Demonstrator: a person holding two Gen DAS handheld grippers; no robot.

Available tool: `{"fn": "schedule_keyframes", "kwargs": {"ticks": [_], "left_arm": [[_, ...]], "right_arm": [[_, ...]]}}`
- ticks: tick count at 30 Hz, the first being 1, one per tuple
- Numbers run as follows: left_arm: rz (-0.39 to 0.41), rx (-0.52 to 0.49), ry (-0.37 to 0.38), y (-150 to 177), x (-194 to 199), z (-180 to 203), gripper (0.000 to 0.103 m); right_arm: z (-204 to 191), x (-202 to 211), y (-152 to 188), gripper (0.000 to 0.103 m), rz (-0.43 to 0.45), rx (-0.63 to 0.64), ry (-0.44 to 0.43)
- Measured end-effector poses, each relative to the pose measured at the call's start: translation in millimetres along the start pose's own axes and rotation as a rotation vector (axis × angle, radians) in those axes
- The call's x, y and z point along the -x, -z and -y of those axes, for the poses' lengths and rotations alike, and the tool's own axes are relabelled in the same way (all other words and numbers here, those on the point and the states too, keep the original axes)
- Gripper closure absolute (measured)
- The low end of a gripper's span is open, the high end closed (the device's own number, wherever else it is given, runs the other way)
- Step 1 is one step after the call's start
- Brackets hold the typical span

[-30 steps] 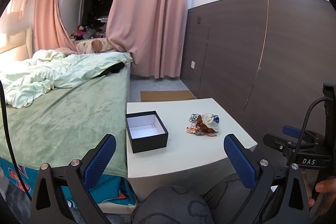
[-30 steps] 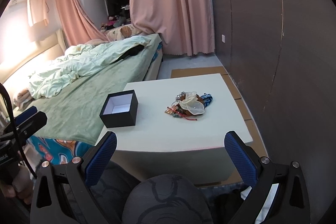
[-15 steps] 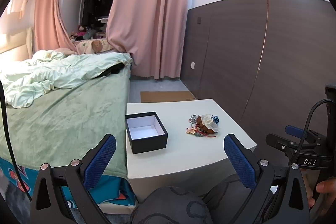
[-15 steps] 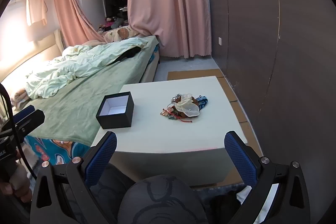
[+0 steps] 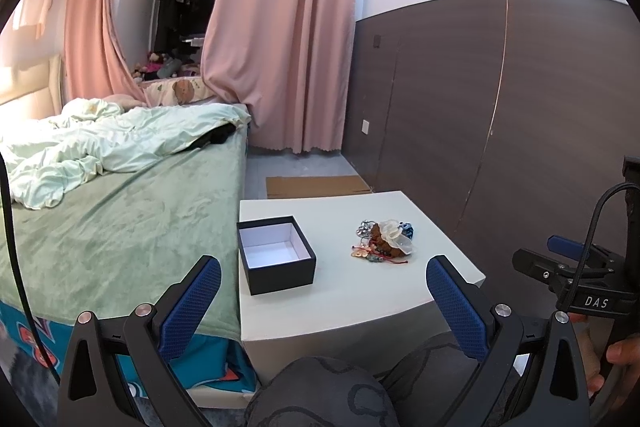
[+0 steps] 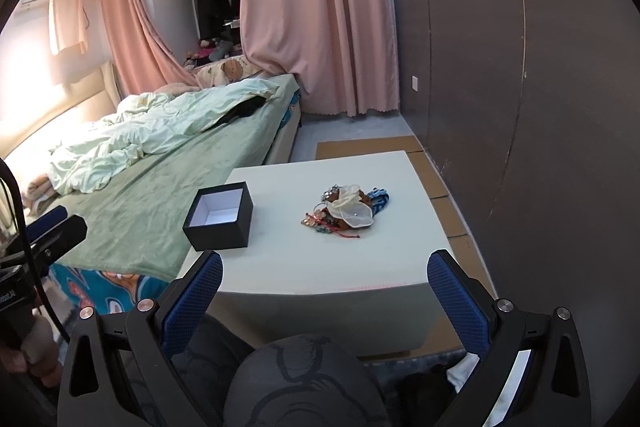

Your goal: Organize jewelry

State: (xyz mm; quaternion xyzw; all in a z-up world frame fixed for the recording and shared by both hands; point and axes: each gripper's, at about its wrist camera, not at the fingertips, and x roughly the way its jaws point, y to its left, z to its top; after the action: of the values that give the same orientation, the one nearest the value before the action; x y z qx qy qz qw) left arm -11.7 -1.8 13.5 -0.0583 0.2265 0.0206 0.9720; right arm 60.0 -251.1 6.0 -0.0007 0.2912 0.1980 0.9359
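A heap of jewelry (image 5: 383, 241) (image 6: 347, 209), with a sheer white pouch, beads, a red cord and a blue piece, lies on the white table (image 5: 360, 291) (image 6: 320, 259). Left of it stands an open black box (image 5: 274, 254) (image 6: 220, 215) with a white, bare inside. My left gripper (image 5: 323, 307) is open, held short of the table's near edge, nothing between its blue pads. My right gripper (image 6: 325, 301) is open too, also in front of the table. Each gripper shows at the edge of the other's view.
A bed (image 5: 100, 219) with a green cover and rumpled quilt adjoins the table's left side. A dark panelled wall (image 5: 500, 107) runs along the right. Cardboard (image 6: 368, 147) lies on the floor behind the table. The person's knee (image 5: 316, 391) is below the grippers.
Both views have shifted only slightly; the table and jewelry sit a little further off in the right wrist view. Both grippers remain open and nothing on the table has moved.
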Motion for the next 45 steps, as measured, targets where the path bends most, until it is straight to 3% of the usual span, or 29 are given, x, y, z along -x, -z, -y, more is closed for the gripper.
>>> {"fn": "schedule_keyframes", "kwargs": {"ticks": [12,28,35,39,45], "left_arm": [[-0.003,-0.004,0.005,-5,-2,-1,0.001],[-0.048,-0.022,0.105,-44,-61,16,0.002],[-0.119,-0.029,0.163,-54,-115,32,0.012],[-0.184,-0.041,0.193,-53,-148,44,0.019],[-0.292,-0.070,0.239,-46,-200,62,0.024]], "right_arm": [[0,4,-2,0.000,0.006,-0.002,0.000],[43,-35,-37,0.001,-0.022,-0.061,-0.042],[70,-72,-44,0.003,-0.071,-0.111,-0.093],[88,-96,-44,0.013,-0.115,-0.152,-0.111],[111,-125,-38,0.013,-0.164,-0.212,-0.131]]}}
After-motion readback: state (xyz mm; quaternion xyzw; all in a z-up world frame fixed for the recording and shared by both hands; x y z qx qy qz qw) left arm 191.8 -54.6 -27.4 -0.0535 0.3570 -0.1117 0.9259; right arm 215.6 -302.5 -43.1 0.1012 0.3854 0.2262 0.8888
